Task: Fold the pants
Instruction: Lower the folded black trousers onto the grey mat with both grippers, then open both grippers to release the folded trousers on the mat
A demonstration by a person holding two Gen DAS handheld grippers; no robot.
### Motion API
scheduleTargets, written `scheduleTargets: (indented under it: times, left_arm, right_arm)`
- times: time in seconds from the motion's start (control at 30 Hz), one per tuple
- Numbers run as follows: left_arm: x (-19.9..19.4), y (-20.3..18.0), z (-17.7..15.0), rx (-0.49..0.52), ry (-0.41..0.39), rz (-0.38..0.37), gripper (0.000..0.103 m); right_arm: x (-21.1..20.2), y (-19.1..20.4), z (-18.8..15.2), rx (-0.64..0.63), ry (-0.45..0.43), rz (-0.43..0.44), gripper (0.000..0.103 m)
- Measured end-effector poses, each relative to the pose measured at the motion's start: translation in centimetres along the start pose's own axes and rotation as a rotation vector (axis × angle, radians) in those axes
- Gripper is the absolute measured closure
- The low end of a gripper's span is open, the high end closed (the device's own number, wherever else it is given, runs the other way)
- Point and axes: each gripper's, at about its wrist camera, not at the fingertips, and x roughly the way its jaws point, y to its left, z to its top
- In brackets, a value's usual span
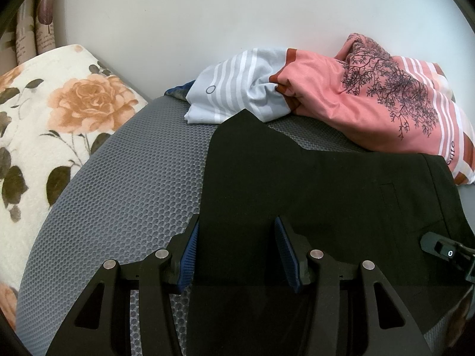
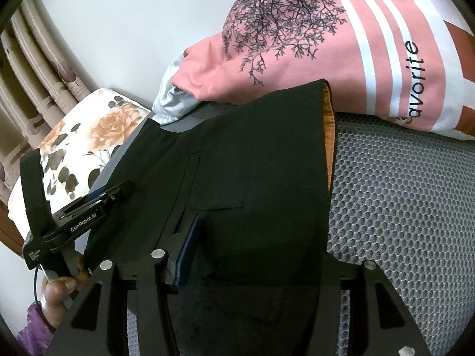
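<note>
Black pants [image 1: 326, 184] lie flat on a grey mesh mat [image 1: 133, 178], with the crotch point toward the wall. In the right wrist view the pants [image 2: 252, 163] show an orange lining [image 2: 328, 136] along the waistband edge. My left gripper [image 1: 237, 219] stands open at the near hem, its blue pads [image 1: 190, 246] apart, black cloth filling the gap without being pinched. My right gripper [image 2: 237, 219] is open too: one blue pad [image 2: 190, 252] shows and cloth covers the other finger. The left gripper [image 2: 89, 207] also shows here, held by a hand [image 2: 59, 293].
A crumpled pink, white and pale blue printed sheet [image 1: 356, 95] lies along the wall behind the pants and touches their far edge [image 2: 297, 44]. A floral blanket [image 1: 59, 103] borders the mat on the left. Curtains [image 2: 35, 89] hang at far left. Bare mat [image 2: 400, 192] extends right of the waistband.
</note>
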Motion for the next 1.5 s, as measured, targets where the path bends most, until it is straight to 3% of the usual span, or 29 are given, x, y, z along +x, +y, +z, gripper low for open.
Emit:
scheduleTargets:
  times: [0.73, 0.83, 0.87, 0.9, 0.97, 1.07, 1.13, 1.3, 1.5]
  left_arm:
    - [-0.2, 0.2, 0.0, 0.004, -0.015, 0.021, 0.053]
    - [-0.4, 0.0, -0.1, 0.009, -0.023, 0.036, 0.052]
    - [-0.5, 0.0, -0.1, 0.010, -0.028, 0.043, 0.052]
    - [-0.6, 0.0, -0.1, 0.011, -0.032, 0.050, 0.050]
    - [-0.8, -0.1, -0.2, 0.011, -0.043, 0.066, 0.046]
    - [-1.1, -0.3, -0.2, 0.022, -0.057, 0.092, 0.040]
    - [-1.3, -0.6, -0.3, 0.033, -0.070, 0.120, 0.031]
    - [-2.5, -1.1, -0.6, 0.057, -0.130, 0.153, 0.013]
    - [-3.4, -0.9, -0.8, 0.045, -0.170, 0.166, 0.008]
  right_arm:
    - [0.3, 0.6, 0.4, -0.034, -0.001, -0.019, 0.047]
    - [0.3, 0.6, 0.4, -0.032, -0.001, -0.015, 0.037]
    - [0.3, 0.7, 0.4, -0.031, -0.001, -0.013, 0.029]
    - [0.2, 0.7, 0.4, -0.031, -0.005, -0.018, 0.018]
    - [-0.2, 0.8, 0.4, -0.035, -0.029, -0.034, 0.010]
    - [-1.1, 1.3, 0.2, -0.061, -0.073, -0.065, 0.009]
    - [-2.1, 1.5, 0.0, -0.064, -0.110, -0.100, 0.009]
    - [-5.3, 2.6, -0.6, -0.063, -0.189, -0.085, 0.005]
    - [-6.5, 4.3, -1.5, -0.108, -0.183, -0.084, 0.002]
